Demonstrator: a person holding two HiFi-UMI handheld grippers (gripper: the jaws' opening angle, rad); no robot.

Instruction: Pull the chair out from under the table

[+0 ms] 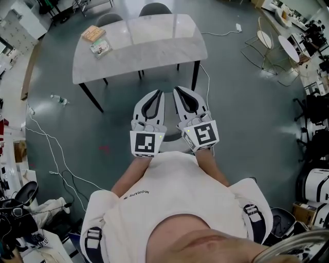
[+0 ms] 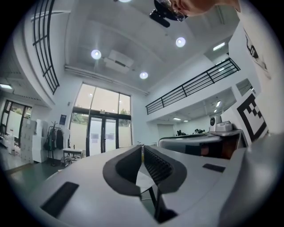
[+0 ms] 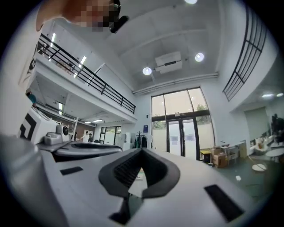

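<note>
Left gripper [image 1: 156, 95] and right gripper [image 1: 181, 91] hover side by side at the person's chest, each with its jaws pressed together on nothing, both aimed at the marble-topped table [image 1: 154, 43]. The 2 chairs in sight, left chair [image 1: 109, 19] and right chair [image 1: 155, 8], stand at the table's far edge, well apart from the grippers. Their seats are tucked under the top and only the rounded backs show. Each chair faces the near side, its back running left to right along the table's long edge, so pulling one out means drawing it farther away. A grey curve low between the grippers is too hidden to name.

Trouble could come from the floor. Cables [image 1: 49, 146] loop at the left and a cord [image 1: 206, 81] trails by the right table leg, either likely to snag a foot or a chair leg. A smooth curved back may slip from a narrow grip, and a jolt to the table would shift the 2 books [image 1: 95, 38] at its left end.
</note>
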